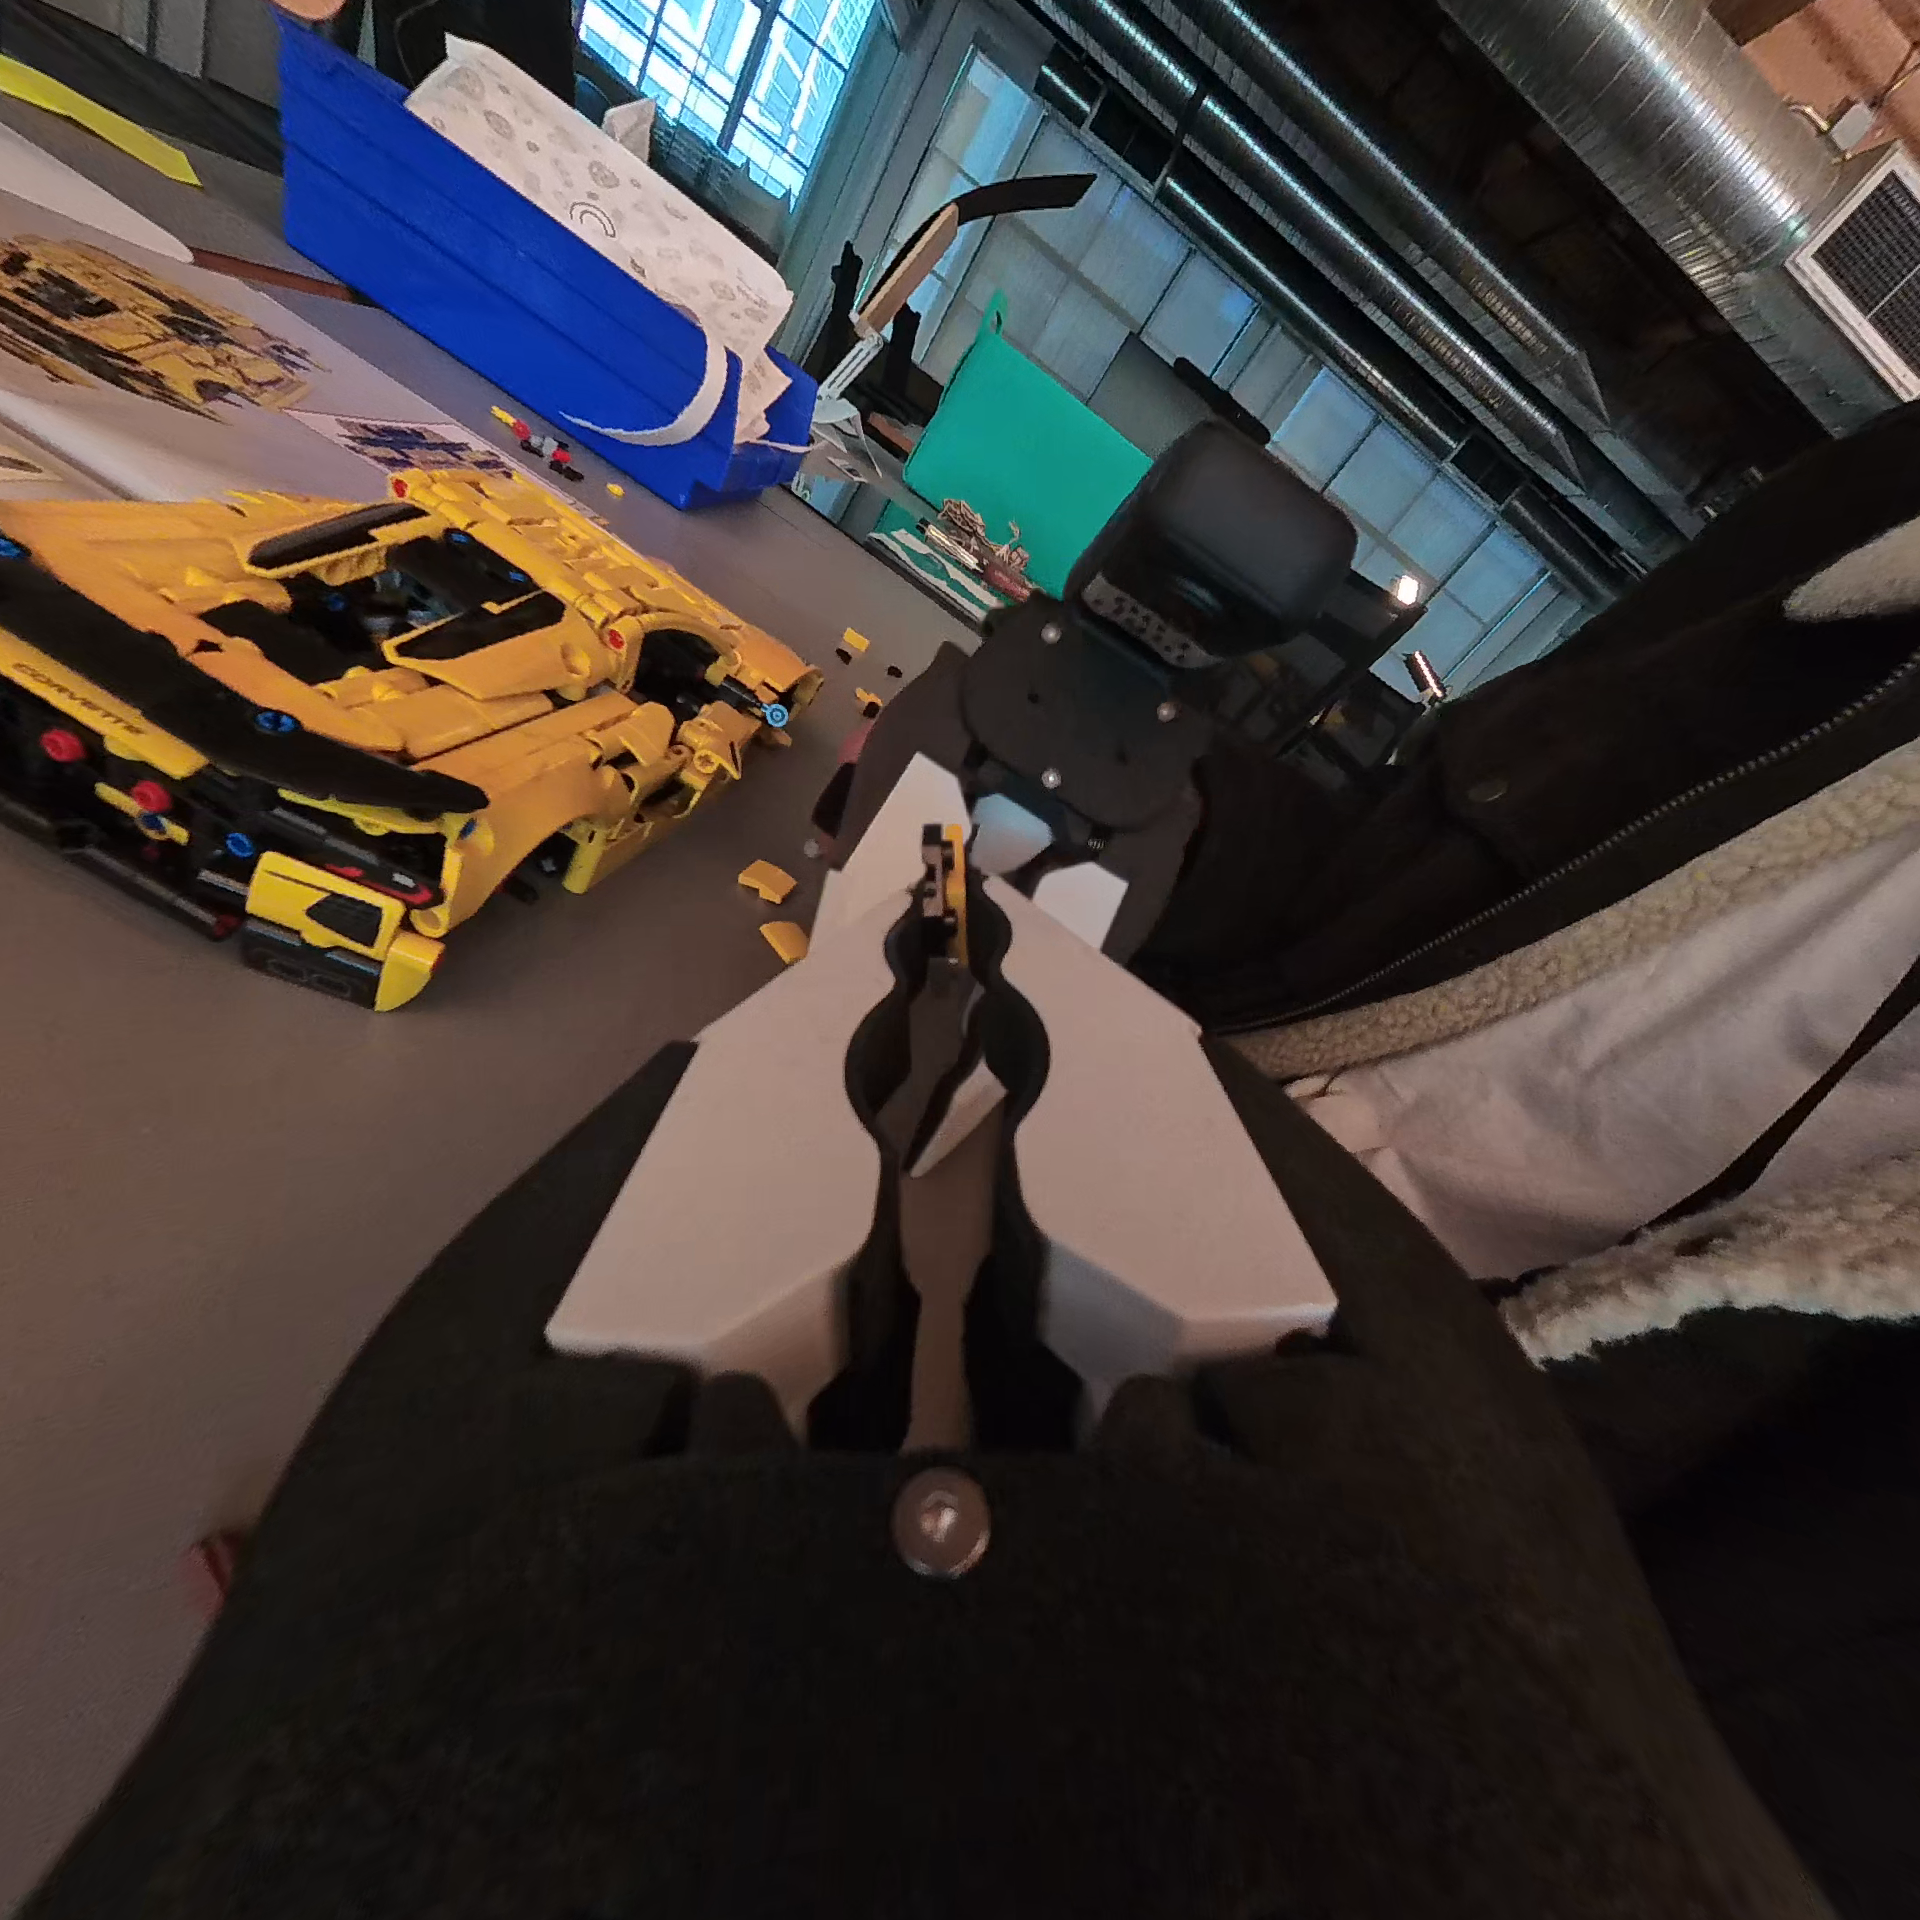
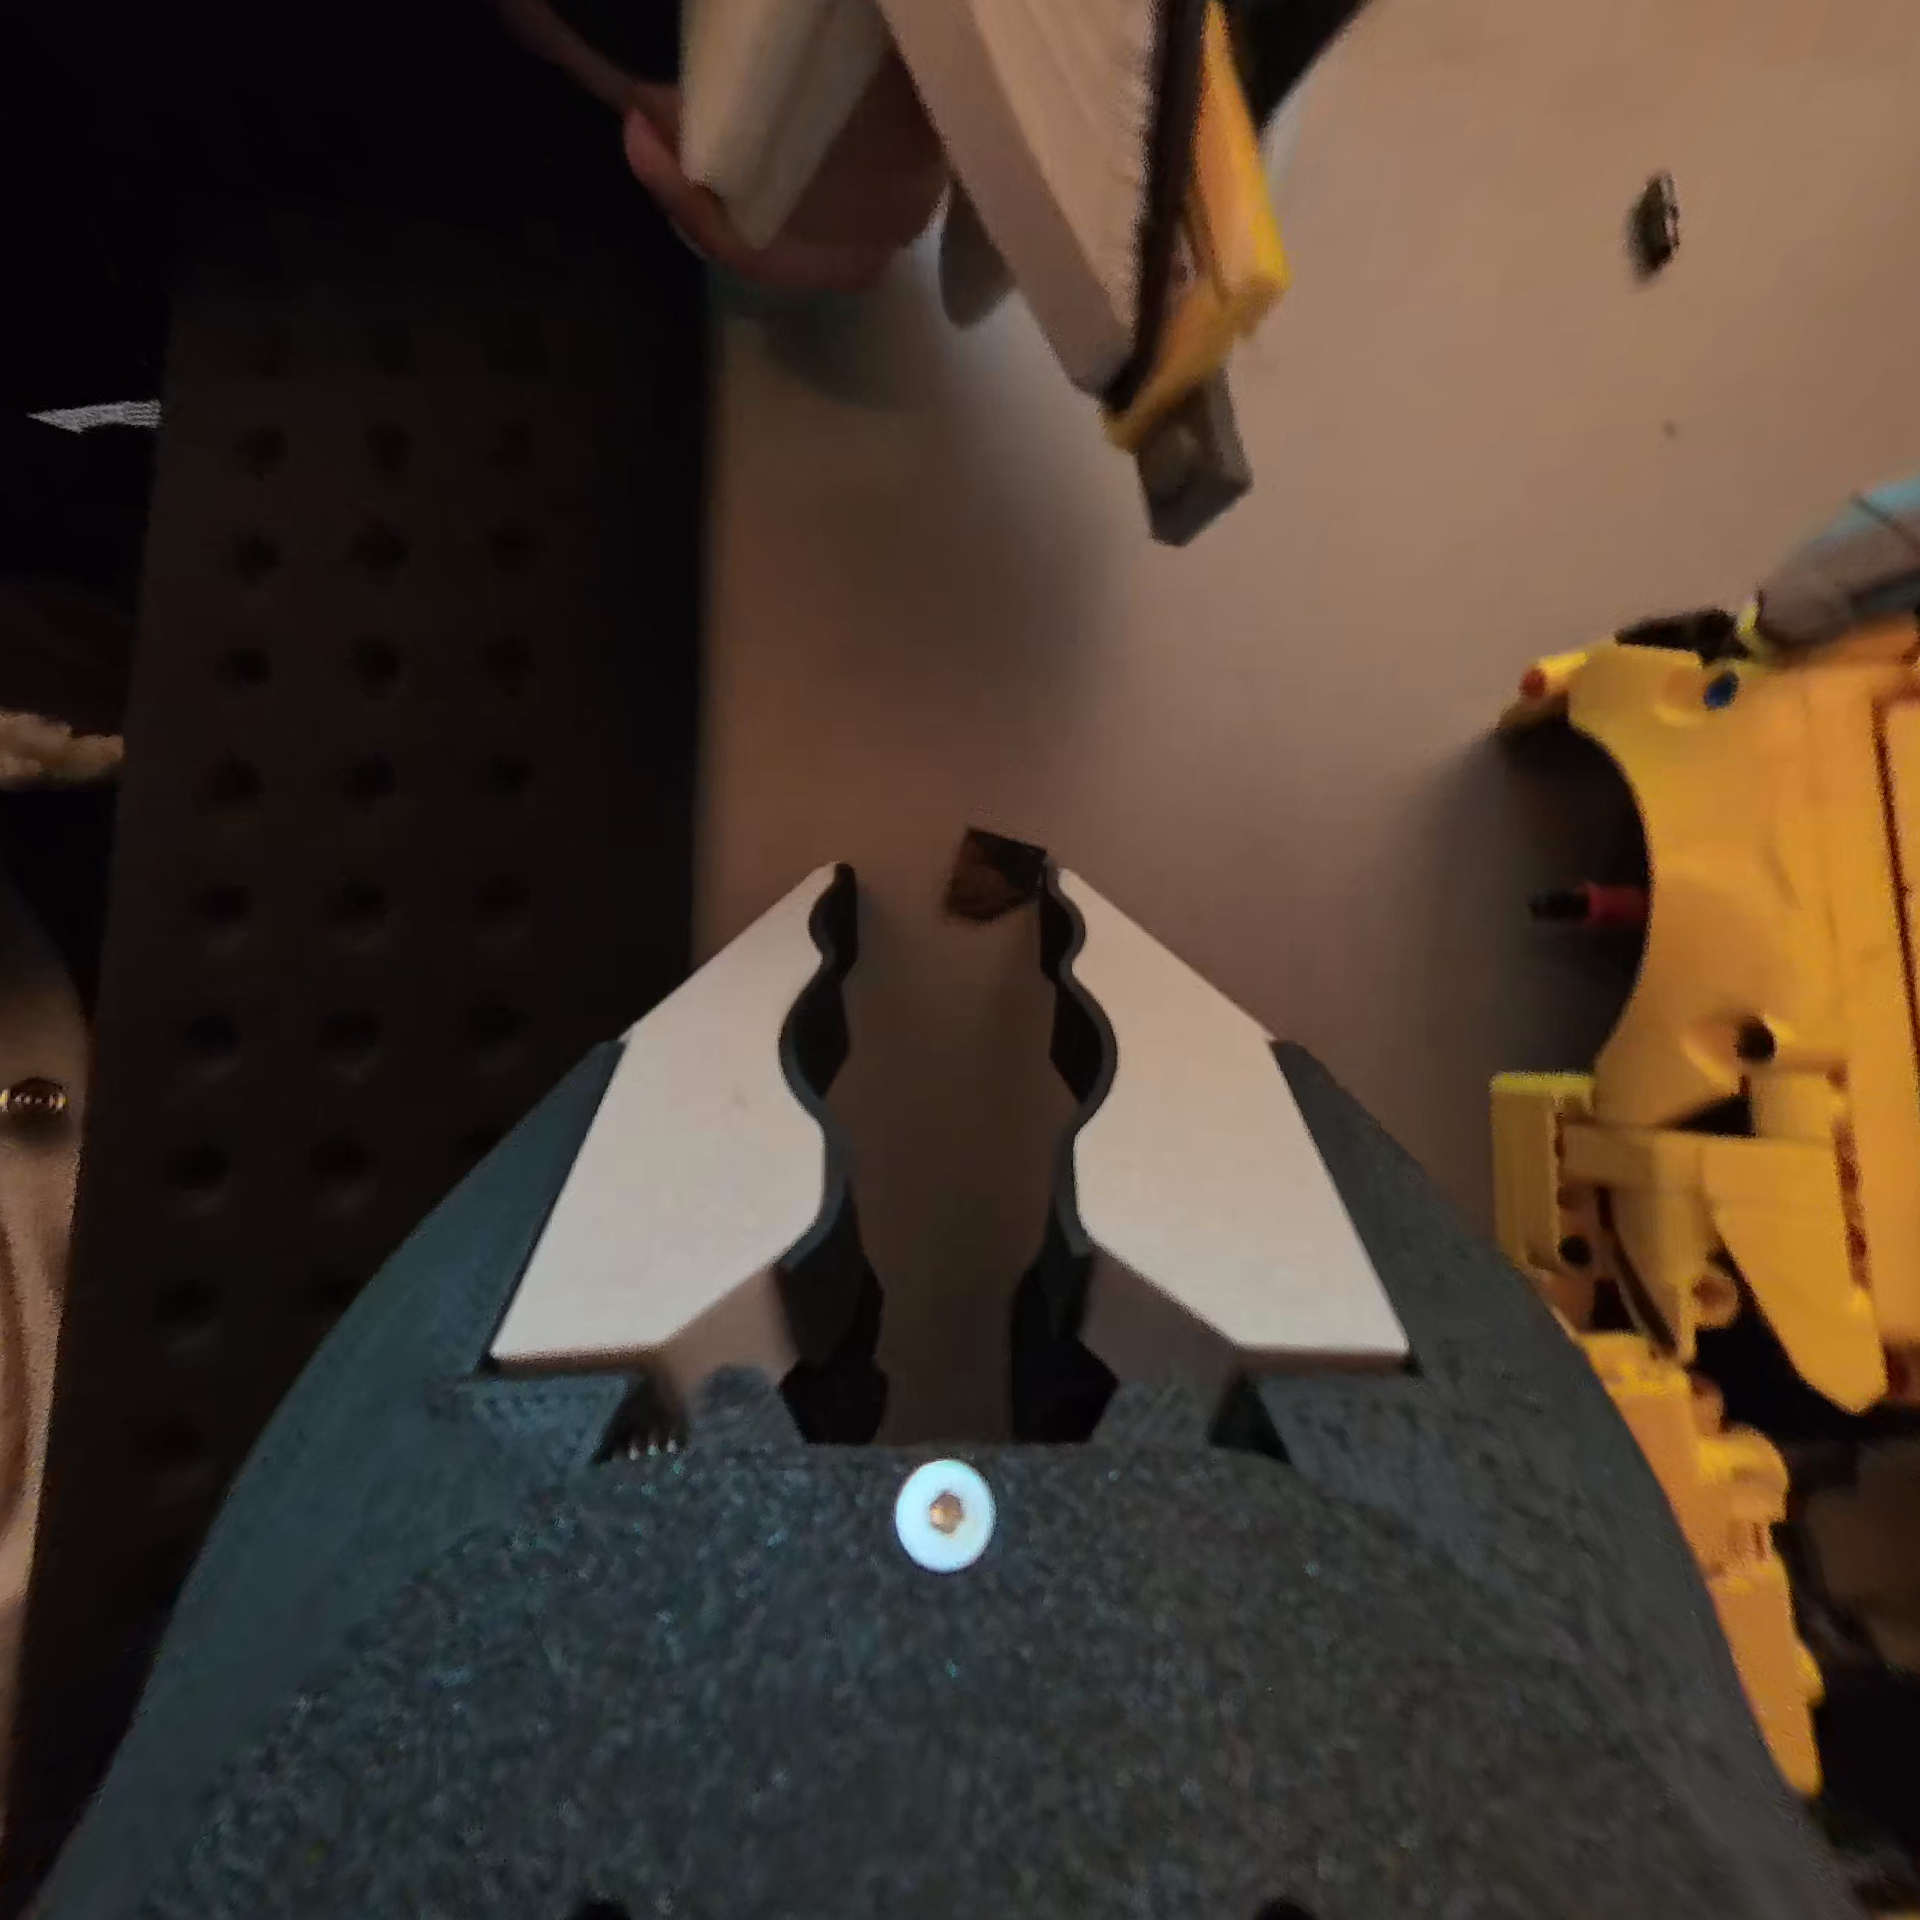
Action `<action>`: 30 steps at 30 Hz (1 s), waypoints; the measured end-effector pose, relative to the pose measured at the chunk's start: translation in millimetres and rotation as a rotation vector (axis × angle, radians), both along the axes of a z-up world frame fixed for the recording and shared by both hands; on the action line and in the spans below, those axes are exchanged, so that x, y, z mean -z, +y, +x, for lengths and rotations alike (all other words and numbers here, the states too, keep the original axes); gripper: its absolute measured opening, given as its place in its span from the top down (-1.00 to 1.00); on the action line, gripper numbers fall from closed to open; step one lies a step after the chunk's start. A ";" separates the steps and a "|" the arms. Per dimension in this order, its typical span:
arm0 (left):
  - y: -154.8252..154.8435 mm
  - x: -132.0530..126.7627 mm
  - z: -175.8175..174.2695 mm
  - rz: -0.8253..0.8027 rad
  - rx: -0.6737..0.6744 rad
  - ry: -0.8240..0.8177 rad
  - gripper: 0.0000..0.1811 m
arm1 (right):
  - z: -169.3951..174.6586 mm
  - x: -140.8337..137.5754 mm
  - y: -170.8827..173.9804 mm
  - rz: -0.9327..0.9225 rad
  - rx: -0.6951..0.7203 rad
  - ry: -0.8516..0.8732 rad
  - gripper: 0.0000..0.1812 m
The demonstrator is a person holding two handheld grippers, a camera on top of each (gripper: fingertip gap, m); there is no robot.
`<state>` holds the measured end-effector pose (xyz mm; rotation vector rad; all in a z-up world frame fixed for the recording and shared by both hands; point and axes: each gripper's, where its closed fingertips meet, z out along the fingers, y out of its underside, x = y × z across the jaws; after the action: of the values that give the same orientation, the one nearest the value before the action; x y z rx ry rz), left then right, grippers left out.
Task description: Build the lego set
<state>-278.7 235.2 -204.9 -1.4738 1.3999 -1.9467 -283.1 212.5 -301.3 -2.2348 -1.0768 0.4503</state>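
My left gripper point(image 1: 943, 920) is shut on a small yellow and black lego piece point(image 1: 962, 888), held above the grey table point(image 1: 312, 1195). In the right wrist view the left gripper point(image 2: 1127, 364) comes in from the top, and the piece point(image 2: 1231, 239) shows a grey end. My right gripper point(image 2: 950, 883) is open and points down at the table. A small dark piece point(image 2: 987, 875) lies in line between its tips, close to the right finger. The right gripper's body point(image 1: 1081, 717) sits just beyond my left fingertips. The yellow lego car point(image 1: 364, 675) stands to the left.
Loose yellow pieces point(image 1: 769, 881) lie on the table between the car and the grippers. A blue bin point(image 1: 499, 260) and an open instruction booklet point(image 1: 135, 322) are behind the car. A person's jacket point(image 1: 1558, 883) is at the right. The car's front point(image 2: 1714, 1039) and a dark perforated panel point(image 2: 416, 831) flank the right gripper.
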 end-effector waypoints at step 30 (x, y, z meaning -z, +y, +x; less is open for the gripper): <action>-7.5 4.1 0.4 -0.008 0.058 0.030 0.94 | 15.0 -89.8 26.6 0.769 -0.132 -0.271 0.82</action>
<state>-278.3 227.7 -209.0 -1.4882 1.4645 -1.9747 -268.0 239.1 -211.5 -1.5636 -1.2662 -0.2093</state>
